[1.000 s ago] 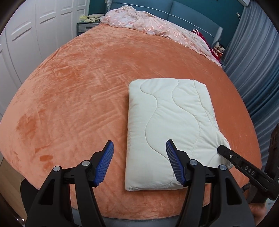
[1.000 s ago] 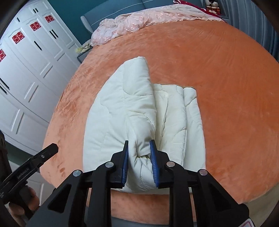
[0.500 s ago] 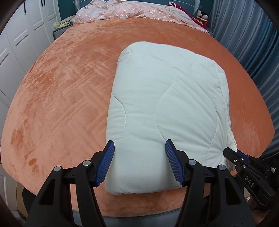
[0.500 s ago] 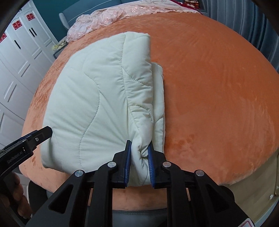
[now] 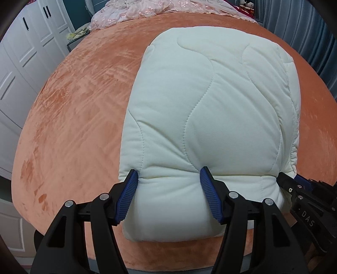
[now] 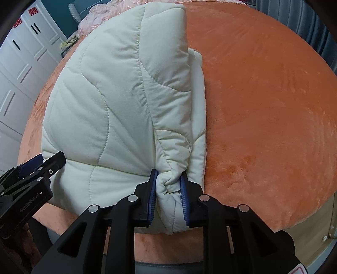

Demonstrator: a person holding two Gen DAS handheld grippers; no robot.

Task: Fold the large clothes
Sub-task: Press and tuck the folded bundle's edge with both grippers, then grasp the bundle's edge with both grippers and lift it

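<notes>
1. White wardrobe doors [image 5: 31, 69] line the left wall; a pink embroidered cover [image 5: 160, 8] lies at the far end of the bed.
2. Orange plush bedspread [image 5: 80, 109]: covers the bed and carries the folded cream quilted garment [image 5: 210, 118], which lies near the bed's near edge.
3. Left gripper [image 5: 169, 196]: blue pads spread wide, the garment's near left edge bulging between them, both pads touching the fabric.
4. Right gripper [image 6: 167, 189]: pads pressed together, pinching a bunched fold at the garment's near right corner.
5. Grey-blue curtains [image 5: 305, 31]: hang at the far right.
</notes>
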